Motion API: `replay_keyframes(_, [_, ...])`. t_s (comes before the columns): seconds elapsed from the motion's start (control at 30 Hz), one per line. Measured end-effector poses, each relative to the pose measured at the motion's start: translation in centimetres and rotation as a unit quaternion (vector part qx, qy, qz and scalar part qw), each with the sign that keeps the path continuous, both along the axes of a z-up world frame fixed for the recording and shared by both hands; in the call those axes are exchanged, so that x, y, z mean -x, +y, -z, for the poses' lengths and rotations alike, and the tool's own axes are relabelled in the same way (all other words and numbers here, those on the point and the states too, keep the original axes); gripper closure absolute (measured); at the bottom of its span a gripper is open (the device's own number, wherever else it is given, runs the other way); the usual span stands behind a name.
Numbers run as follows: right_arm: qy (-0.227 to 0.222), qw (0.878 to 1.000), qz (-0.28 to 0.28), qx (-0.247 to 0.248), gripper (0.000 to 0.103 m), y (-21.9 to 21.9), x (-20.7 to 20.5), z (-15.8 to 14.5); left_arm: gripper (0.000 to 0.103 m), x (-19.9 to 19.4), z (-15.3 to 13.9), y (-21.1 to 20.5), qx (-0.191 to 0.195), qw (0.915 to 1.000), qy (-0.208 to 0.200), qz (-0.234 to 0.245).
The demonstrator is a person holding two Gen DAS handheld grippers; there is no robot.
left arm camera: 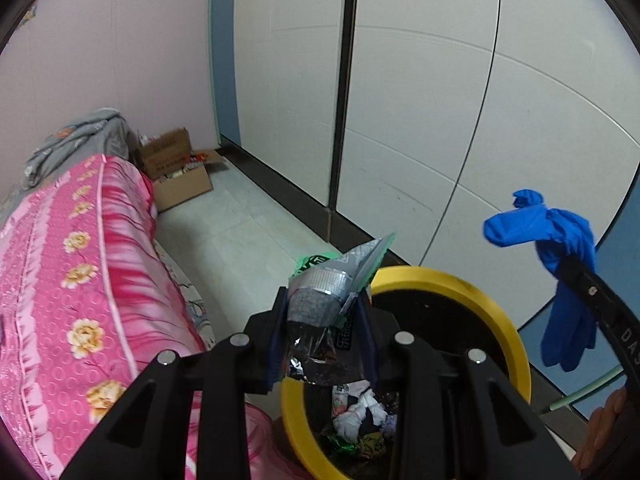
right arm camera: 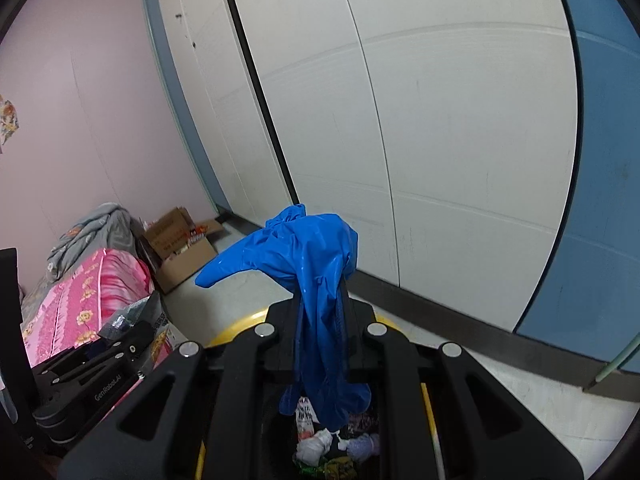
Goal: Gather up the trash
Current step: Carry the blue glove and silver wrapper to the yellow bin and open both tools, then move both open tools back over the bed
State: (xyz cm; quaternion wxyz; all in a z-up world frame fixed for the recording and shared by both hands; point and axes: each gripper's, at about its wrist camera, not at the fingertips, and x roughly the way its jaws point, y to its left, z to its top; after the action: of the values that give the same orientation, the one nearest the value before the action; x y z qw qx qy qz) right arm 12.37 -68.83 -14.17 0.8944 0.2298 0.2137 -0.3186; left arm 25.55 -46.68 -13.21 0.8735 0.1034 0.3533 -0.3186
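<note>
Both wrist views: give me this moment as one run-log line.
left claw: shut on foil wrapper | right claw: shut on blue glove | both above yellow-rimmed bin | bin already holds trash

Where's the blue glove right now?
The blue glove hangs pinched in the right hand-held gripper, above the yellow-rimmed trash bin, right of the foil wrapper.

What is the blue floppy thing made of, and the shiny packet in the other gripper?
The blue glove looks like thin rubber or plastic: it droops limply from the right gripper and has a slight gloss with small highlights. The packet in the left gripper looks like foil-lined plastic: crinkled, silvery and mirror-like inside, with printed text outside. Neither can be told for certain.
</note>
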Motion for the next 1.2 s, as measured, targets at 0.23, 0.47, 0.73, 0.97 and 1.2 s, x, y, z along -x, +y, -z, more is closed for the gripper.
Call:
replay_keyframes(0.23, [0.007,1.0,0.005,-0.009,0.088,-0.4,-0.5,1.5,0.069,-0.2,1.0,-0.9,0.0,0.9999,0.009,0.011])
replay_keyframes(0.47, [-0.001,1.0,0.012,-0.008,0.059,-0.2,0.5,0.4,0.047,-0.4,0.7,-0.5,0.01,0.9998,0.014,0.007])
replay_keyframes(0.73, [-0.027,0.999,0.036,0.004,0.039,0.5,2.6,-1.5,0.024,0.3,-0.9,0.5,0.035,0.9993,0.015,0.003])
replay_keyframes(0.97, [-0.042,0.998,0.033,0.011,0.033,1.7,3.8,-3.7,0.016,0.7,-3.6,3.6,0.059,0.998,-0.007,-0.023])
replay_keyframes(1.2, [-0.064,0.998,-0.01,0.018,0.022,4.6,3.3,-6.8,0.011,1.5,-6.9,9.9,0.069,0.9941,-0.049,-0.067])
